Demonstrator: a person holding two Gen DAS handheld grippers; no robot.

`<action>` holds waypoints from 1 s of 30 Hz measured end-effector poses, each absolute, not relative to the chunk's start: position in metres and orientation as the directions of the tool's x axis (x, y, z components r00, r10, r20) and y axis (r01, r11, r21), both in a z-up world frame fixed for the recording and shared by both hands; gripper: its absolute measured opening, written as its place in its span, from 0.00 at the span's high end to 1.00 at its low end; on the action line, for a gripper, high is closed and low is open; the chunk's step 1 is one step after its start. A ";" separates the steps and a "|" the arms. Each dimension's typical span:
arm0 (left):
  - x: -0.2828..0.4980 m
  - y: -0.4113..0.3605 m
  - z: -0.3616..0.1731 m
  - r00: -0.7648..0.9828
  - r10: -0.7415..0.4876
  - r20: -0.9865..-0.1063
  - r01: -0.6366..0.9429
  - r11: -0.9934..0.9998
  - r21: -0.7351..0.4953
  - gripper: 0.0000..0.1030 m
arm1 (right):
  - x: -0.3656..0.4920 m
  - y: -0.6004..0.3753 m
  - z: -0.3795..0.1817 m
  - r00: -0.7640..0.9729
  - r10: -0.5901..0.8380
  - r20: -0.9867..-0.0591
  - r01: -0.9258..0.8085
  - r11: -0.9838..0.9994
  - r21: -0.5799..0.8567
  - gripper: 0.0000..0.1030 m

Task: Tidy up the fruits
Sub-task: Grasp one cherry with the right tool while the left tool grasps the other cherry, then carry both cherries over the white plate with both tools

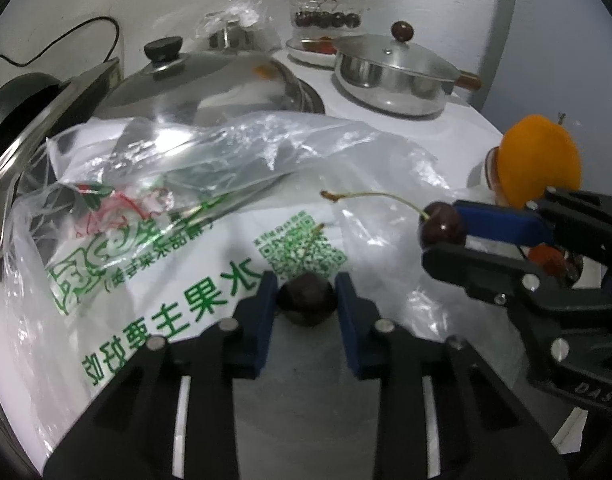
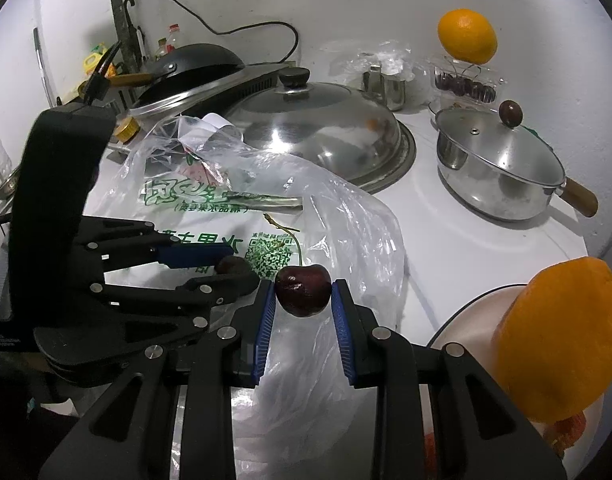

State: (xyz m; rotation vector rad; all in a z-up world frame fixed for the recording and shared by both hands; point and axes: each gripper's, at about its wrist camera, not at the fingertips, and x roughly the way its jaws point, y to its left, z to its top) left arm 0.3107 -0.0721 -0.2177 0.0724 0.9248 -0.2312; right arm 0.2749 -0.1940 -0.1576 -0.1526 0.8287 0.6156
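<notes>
Left gripper jaws clenched on dark cherry, stem seemingly hidden, right gripper grasping stemmed cherry

A dark red cherry, glossy, stem pointing up and away, was held at the centre of the right wrist view. A second dark cherry was seen at lower centre of the left wrist view, against a printed plastic bag. An orange was perched at upper right, another orange at lower right.
</notes>
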 end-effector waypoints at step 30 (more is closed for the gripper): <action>0.253 -0.058 -0.170 0.666 -0.196 -0.720 0.238 0.970 -0.043 0.70 | 0.228 -0.191 -0.119 0.577 0.443 -0.686 -0.573 0.818 0.047 0.70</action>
